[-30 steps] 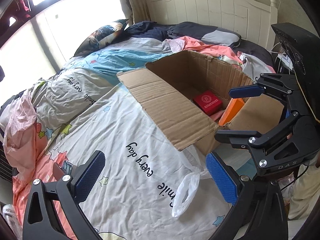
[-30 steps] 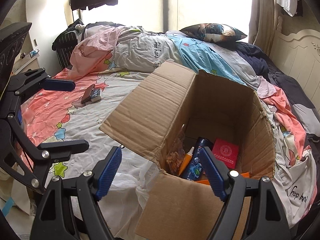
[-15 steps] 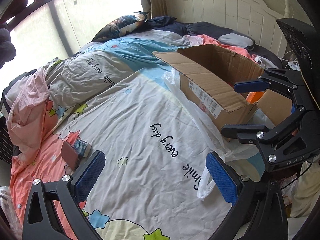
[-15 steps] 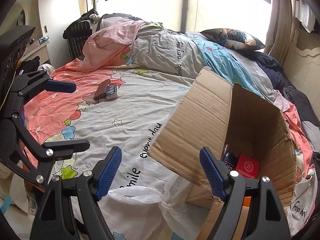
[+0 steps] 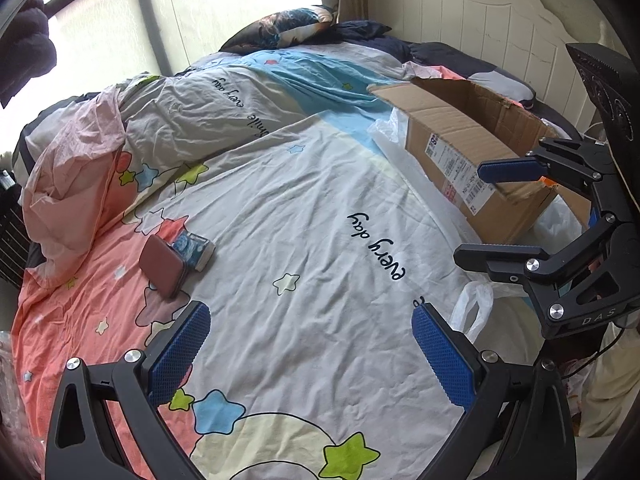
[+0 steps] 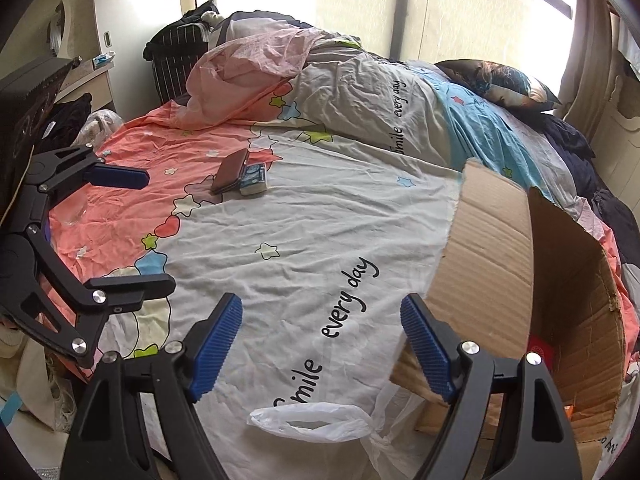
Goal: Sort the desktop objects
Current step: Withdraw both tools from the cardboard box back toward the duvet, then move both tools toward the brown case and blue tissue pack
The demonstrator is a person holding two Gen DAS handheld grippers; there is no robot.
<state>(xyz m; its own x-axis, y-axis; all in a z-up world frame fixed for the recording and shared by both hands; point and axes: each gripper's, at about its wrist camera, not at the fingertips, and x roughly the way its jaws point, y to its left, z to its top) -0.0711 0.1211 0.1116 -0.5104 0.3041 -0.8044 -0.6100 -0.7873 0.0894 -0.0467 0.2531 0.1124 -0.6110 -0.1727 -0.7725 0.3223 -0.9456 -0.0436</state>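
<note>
Both grippers hovering empty, jaws apart. Brown wallet (image 5: 162, 266) and small blue box (image 5: 193, 249) lying ahead-left of left gripper (image 5: 310, 354), farther from right gripper (image 6: 322, 342); wallet's long axis running diagonally.

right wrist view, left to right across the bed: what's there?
left tongs → maroon wallet → small blue-and-white pack → white plastic bag handle → cardboard box

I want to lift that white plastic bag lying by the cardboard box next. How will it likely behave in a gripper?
The plastic bag looks thin and crumpled, so probably floppy and very light. Its handle loop lies flat on the bedsheet, so the pads may pinch sheet too. Part of it seems tucked under the cardboard box, so it may drag.
</note>
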